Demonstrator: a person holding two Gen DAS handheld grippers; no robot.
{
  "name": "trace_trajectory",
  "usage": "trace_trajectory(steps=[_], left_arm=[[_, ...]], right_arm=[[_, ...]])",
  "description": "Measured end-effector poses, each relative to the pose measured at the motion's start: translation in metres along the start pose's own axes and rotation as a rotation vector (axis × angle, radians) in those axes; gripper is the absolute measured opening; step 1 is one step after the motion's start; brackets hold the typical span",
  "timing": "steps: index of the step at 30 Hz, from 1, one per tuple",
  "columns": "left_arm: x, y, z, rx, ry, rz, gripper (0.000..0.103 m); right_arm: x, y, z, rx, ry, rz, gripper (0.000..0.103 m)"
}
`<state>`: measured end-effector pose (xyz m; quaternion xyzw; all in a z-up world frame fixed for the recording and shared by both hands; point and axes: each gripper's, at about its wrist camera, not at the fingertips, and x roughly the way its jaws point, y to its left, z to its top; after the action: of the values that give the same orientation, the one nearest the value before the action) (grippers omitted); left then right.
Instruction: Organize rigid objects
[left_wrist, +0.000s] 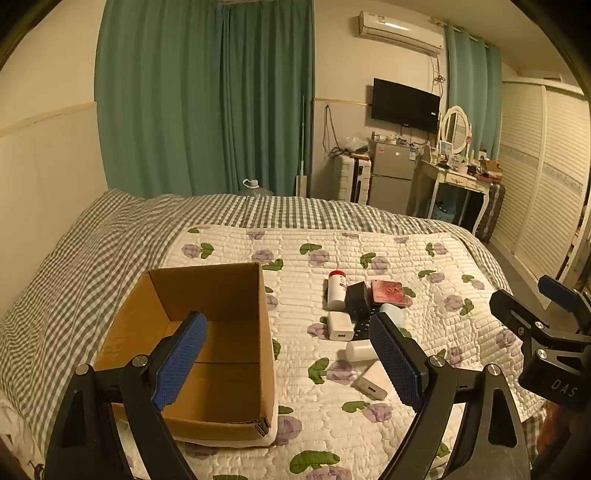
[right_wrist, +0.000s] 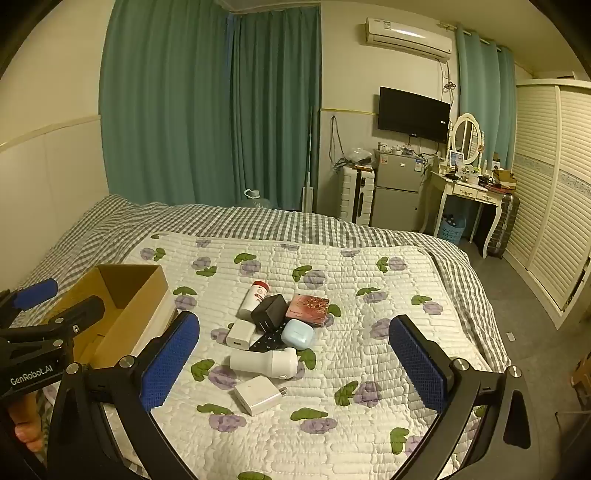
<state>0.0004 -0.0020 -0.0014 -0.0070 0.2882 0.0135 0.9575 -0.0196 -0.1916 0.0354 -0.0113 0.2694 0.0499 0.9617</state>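
An open cardboard box (left_wrist: 207, 332) stands on the bed at the left; it also shows in the right wrist view (right_wrist: 125, 295). To its right lies a cluster: a white bottle with a red cap (right_wrist: 255, 298), a black charger (right_wrist: 269, 310), a pink box (right_wrist: 308, 308), a pale blue earbud case (right_wrist: 297, 334), a small white charger (right_wrist: 239, 333), a black remote (right_wrist: 266, 341), a white cylinder device (right_wrist: 264, 363) and a white plug adapter (right_wrist: 258, 395). My left gripper (left_wrist: 291, 358) is open and empty above the box's right wall. My right gripper (right_wrist: 295, 369) is open and empty over the cluster.
The bed has a white floral quilt (right_wrist: 362, 295) over a grey checked sheet (right_wrist: 258, 221). Green curtains (right_wrist: 207, 103), a small fridge (right_wrist: 397, 188), a dressing table (right_wrist: 469, 192) and a louvred wardrobe (right_wrist: 546, 184) stand beyond the bed.
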Motion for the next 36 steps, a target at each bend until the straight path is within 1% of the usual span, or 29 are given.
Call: trace_trajectory(steps=[36], left_arm=[[0.0009,0.0033,0.0003,0.001,0.007,0.0,0.092]], right_arm=[[0.0005,0.0028,-0.0005,-0.003,0.004,0.0,0.103]])
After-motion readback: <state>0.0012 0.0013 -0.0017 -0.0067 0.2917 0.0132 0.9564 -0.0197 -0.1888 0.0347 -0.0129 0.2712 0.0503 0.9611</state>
